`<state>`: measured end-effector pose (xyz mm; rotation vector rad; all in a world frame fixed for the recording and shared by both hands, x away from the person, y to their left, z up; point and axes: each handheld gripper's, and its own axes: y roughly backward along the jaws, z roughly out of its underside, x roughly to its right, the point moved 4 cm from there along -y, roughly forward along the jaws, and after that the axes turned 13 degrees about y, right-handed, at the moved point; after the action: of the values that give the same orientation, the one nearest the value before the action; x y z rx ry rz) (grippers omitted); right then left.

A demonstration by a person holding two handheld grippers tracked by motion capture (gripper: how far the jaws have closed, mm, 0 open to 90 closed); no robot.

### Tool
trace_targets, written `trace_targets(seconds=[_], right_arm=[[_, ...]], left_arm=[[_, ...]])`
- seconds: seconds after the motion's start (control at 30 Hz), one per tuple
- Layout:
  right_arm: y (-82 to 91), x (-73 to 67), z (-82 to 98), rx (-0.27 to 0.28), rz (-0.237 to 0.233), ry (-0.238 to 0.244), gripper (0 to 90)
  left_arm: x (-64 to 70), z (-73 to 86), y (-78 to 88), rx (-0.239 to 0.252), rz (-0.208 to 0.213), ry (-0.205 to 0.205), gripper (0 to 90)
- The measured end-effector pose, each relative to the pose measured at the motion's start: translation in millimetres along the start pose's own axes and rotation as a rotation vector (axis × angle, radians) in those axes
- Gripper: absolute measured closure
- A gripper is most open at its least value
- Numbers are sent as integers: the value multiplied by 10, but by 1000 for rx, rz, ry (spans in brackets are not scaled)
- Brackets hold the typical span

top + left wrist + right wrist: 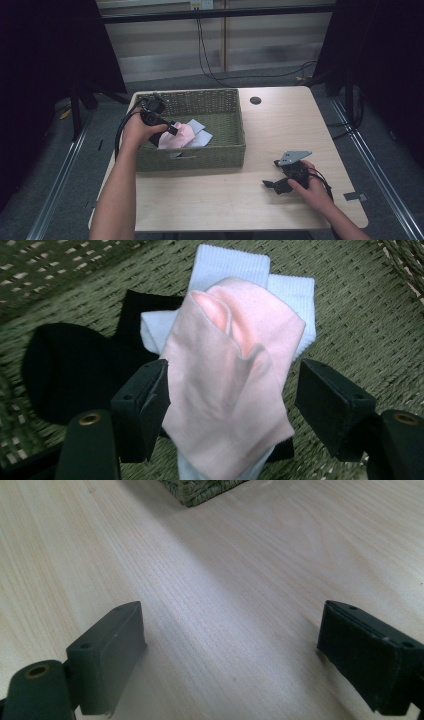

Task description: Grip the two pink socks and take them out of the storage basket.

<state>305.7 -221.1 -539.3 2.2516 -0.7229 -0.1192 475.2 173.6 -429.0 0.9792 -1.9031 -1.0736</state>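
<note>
Here the left claw [230, 405] hangs spread inside the green woven wicker basket [220, 150], its jaws straddling the soft pink folded sock [235, 385], whose long axis runs straight ahead between them; the right claw [274, 182], spread and empty, rests well apart on the desk [210, 200].

Pale wooden table [280, 130] with green woven basket [200, 155] at its left

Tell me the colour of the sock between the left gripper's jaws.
Pink sock; the left gripper view shows it best.
</note>
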Motion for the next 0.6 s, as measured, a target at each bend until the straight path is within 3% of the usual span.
trace_targets(seconds=[0.47,0.6], right_arm=[[1,-1,-1,0,-2,-1,107],[1,-1,-1,1,-3,-2,107]], left_arm=[[-55,-50,-246,-52,-23,5,403],[-62,-41,-299,-82,-26,1,482]])
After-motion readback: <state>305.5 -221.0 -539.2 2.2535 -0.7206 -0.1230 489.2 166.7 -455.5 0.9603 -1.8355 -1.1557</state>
